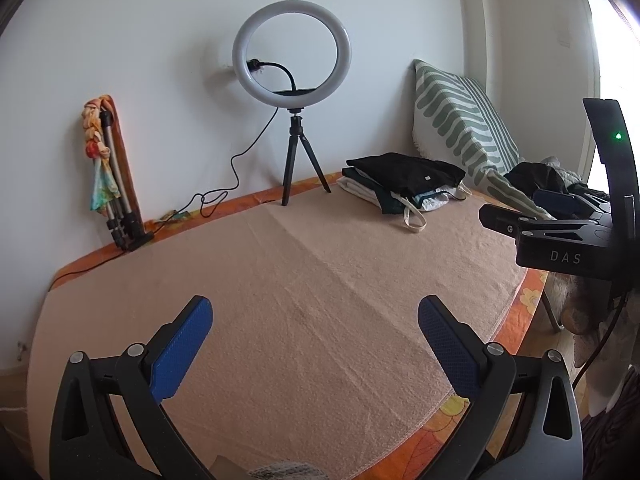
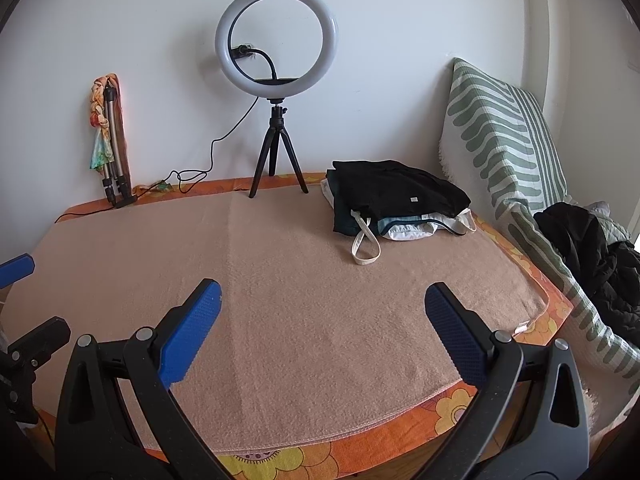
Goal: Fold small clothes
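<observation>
Looking from left wrist: folded clothes stack [image 1: 404, 186], black garment on top, white straps trailing, sits far right on the tan blanket [image 1: 304, 288]; left gripper [image 1: 315, 316] fingers spread, empty. Right wrist: right gripper [image 2: 322, 304] likewise released, stack beside striped cushion [image 2: 504, 140].

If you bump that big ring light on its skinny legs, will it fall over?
Probably, yes. The ring light looks top-heavy on a small tripod. Its cable trails off sideways, so a snag might tug it over too.
</observation>
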Demonstrator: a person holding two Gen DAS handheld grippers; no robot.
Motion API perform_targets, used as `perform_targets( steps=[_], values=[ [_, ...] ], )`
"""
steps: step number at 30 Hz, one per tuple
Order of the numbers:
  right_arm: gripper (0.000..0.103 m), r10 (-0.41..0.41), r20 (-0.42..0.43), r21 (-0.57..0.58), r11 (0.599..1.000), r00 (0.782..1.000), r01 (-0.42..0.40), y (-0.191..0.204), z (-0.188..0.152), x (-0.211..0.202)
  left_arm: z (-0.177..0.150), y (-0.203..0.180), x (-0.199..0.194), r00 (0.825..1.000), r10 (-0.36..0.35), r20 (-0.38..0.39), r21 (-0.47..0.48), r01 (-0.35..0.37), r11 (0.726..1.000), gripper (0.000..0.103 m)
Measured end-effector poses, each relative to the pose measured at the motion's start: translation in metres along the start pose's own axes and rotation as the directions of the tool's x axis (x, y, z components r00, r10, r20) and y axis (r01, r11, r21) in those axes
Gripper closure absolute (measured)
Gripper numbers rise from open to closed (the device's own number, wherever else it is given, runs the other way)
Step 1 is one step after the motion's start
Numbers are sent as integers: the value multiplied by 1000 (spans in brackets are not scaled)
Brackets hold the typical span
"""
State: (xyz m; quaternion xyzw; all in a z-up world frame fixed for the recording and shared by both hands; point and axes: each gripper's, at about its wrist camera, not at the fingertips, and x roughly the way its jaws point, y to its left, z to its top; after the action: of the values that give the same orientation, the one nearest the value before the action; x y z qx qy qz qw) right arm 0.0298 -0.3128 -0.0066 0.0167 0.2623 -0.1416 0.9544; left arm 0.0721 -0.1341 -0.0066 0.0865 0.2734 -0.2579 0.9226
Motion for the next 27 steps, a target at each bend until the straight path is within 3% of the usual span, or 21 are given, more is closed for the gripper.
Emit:
perform_targets(
  steps=[27],
  values=[
    [0, 10, 1, -7, 1000, 1000, -10, 3, -2, 0, -1, -3, -3, 1000, 2, 11, 8, -2, 1000, 1]
  ],
)
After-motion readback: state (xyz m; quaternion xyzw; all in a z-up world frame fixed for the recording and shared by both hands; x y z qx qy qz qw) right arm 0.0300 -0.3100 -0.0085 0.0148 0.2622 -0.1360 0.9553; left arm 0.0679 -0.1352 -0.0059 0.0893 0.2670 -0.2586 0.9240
